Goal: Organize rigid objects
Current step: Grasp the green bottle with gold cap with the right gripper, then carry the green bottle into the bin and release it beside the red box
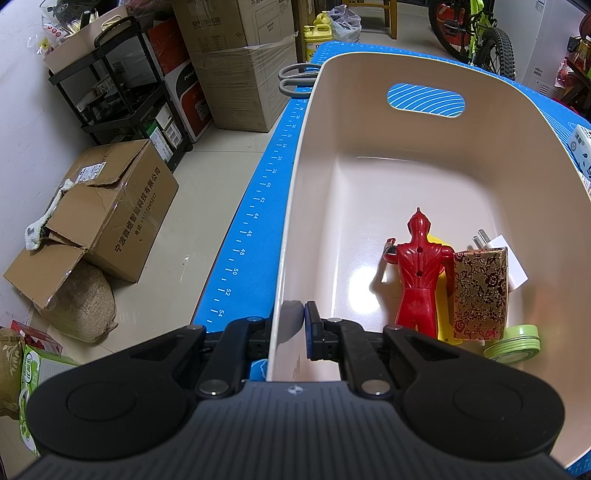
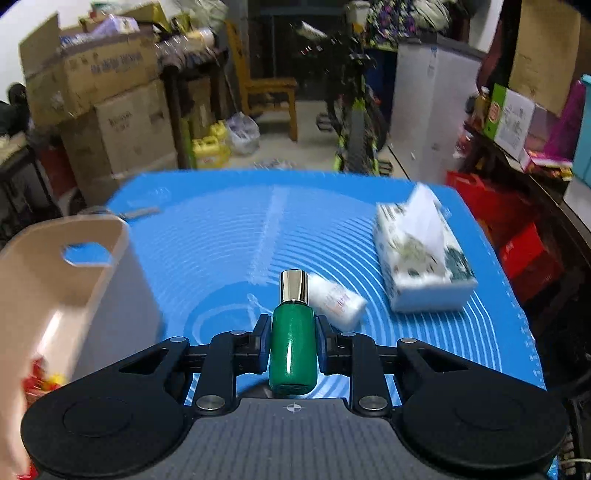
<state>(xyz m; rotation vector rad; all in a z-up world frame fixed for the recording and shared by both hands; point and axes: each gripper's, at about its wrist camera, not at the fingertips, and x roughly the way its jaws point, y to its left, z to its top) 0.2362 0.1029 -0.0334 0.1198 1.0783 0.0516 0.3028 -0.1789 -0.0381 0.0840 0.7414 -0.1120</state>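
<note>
My left gripper (image 1: 291, 332) is shut on the near left wall of the beige bin (image 1: 295, 206), one finger inside and one outside. Inside the bin lie a red toy figure (image 1: 419, 273), a gold patterned box (image 1: 480, 295), a white plug (image 1: 511, 258), a yellow item partly hidden beneath them and a green round tin (image 1: 513, 343). My right gripper (image 2: 293, 343) is shut on a green bottle (image 2: 293, 350) with a shiny metal cap, held above the blue mat (image 2: 221, 251). The beige bin (image 2: 55, 280) stands to its left.
On the mat lie a tissue pack (image 2: 421, 254), a small white packet (image 2: 338, 301) and grey-handled scissors (image 1: 295, 77). Cardboard boxes (image 1: 110, 214), a black shelf rack (image 1: 122, 96) and a bicycle (image 1: 476, 33) surround the table.
</note>
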